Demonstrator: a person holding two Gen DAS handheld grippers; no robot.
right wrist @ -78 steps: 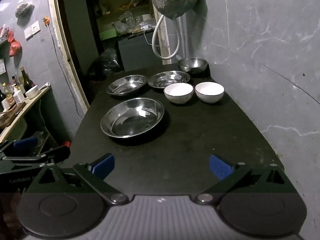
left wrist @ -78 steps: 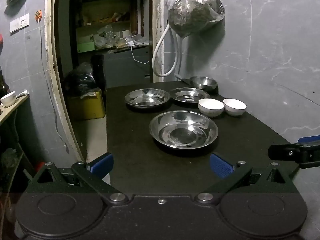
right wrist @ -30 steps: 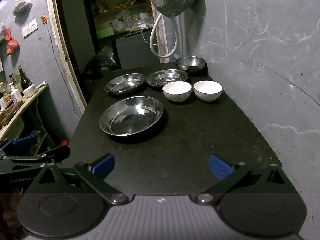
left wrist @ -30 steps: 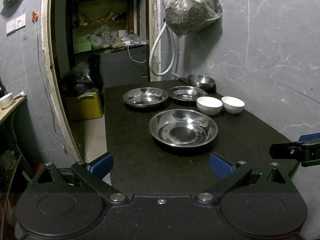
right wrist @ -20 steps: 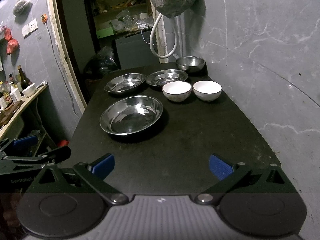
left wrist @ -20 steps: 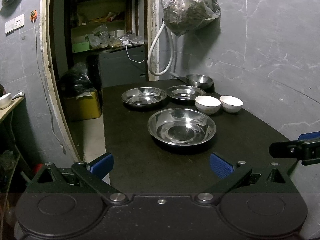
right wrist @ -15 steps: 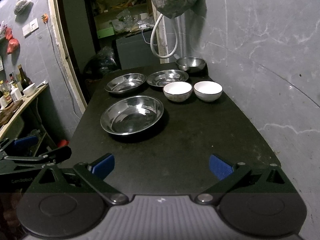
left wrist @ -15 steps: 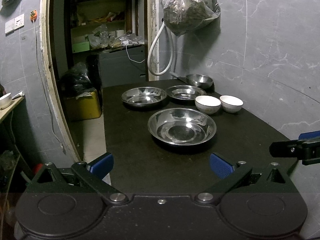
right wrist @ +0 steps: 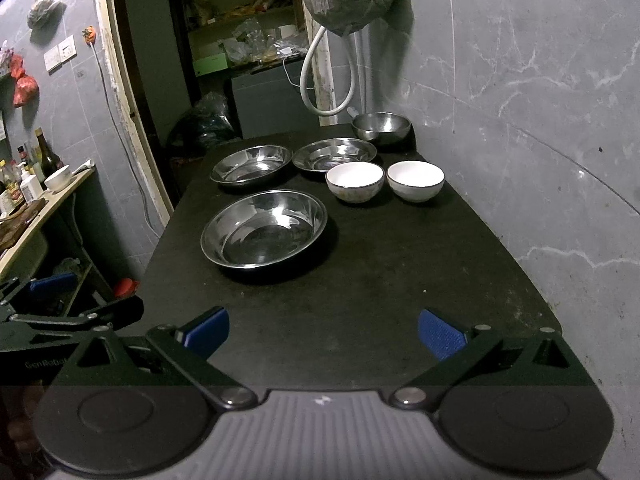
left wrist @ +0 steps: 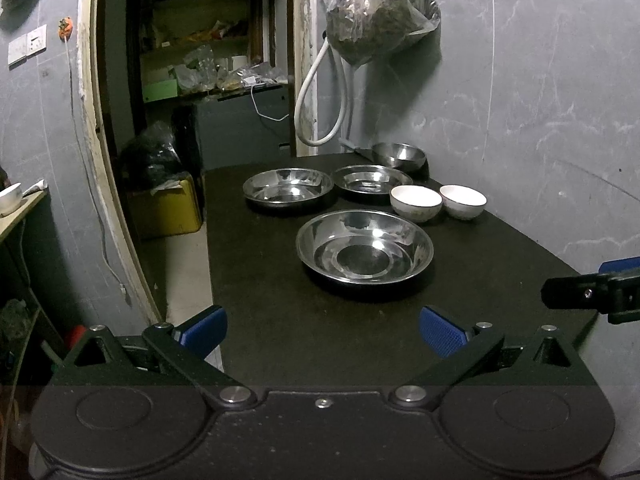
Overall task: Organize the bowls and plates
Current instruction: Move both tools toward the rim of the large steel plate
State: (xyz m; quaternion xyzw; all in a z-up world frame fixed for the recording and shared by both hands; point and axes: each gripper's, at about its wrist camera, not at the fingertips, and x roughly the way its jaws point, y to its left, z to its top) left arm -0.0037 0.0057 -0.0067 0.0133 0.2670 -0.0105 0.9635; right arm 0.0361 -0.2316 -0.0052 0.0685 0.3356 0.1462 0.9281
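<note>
lying ahead of both grippers' empty, wide-apart jaws, well clear, the nearest steel plate [left wrist: 364, 249] rests on the table [left wrist: 256, 280].

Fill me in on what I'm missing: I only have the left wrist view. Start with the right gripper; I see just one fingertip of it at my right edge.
Observer: The right gripper is open, with nothing between its fingers, at the near end of the table.
Operator: Now report on the side counter left of the table. I see only a white cup there.
Observer: Several bottles stand on that counter, beside the cup.
Operator: Check the wall above it.
Observer: A red bag hangs there.
</note>
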